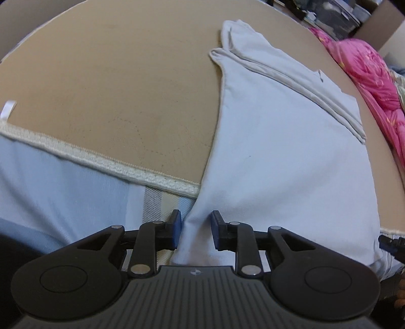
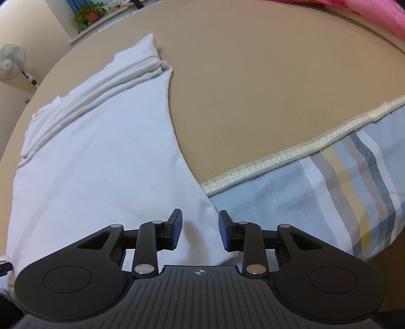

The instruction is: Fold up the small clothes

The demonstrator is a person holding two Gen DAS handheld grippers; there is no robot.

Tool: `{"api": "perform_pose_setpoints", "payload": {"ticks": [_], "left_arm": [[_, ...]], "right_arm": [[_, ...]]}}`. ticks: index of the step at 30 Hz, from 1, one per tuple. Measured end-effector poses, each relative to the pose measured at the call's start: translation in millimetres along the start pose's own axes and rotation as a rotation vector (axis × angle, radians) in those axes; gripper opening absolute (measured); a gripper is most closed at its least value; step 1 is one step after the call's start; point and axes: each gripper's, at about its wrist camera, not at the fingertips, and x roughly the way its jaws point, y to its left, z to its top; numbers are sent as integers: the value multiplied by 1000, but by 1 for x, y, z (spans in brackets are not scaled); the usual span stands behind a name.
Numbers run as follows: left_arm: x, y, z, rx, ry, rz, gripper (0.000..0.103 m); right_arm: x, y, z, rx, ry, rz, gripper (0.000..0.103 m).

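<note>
Pads standing apart on left claw, pointing steeply down and straddling the near-left edge of garment. Running up between the blue pads: a raised fold of that edge, filling the gap but not looking squeezed. Spreading from there ahead and to the right of claw, pale and flat, with folded bands stacked at the far end. Lying on tan mat, bare ahead and to the left of claw. Crossing just ahead-left of the pads: cream trim, meeting the garment's edge close to the left pad. Showing under and left of claw: striped sheet. Bunching far off to the right, past the mat: pink quilt.

Likewise gaping on right claw, also aiming steeply down, over the garment's near-right corner. Lying flat beneath and between the pads, with a soft shadow in the gap and nothing pinched. Stretching away ahead and to the left of claw, folded bands at the far end again. Opening ahead and right: mat. Running from just ahead of the right pad off to the right: trim, with sheet on its near side. Standing far left beyond the mat: fan and, further back, plant.
</note>
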Motion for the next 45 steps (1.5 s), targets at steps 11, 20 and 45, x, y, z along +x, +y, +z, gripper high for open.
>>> {"api": "perform_pose_setpoints", "payload": {"ticks": [11,20,45], "left_arm": [[-3,-12,-16,52,-19,49,27],[1,-16,-17,87,-28,75,27],[-2,5,-15,-53,32,-36,8]], "right_arm": [[2,-16,4,38,-4,-22,33],[10,-6,1,-49,32,-38,36],[7,-6,-2,-1,88,50,12]]}}
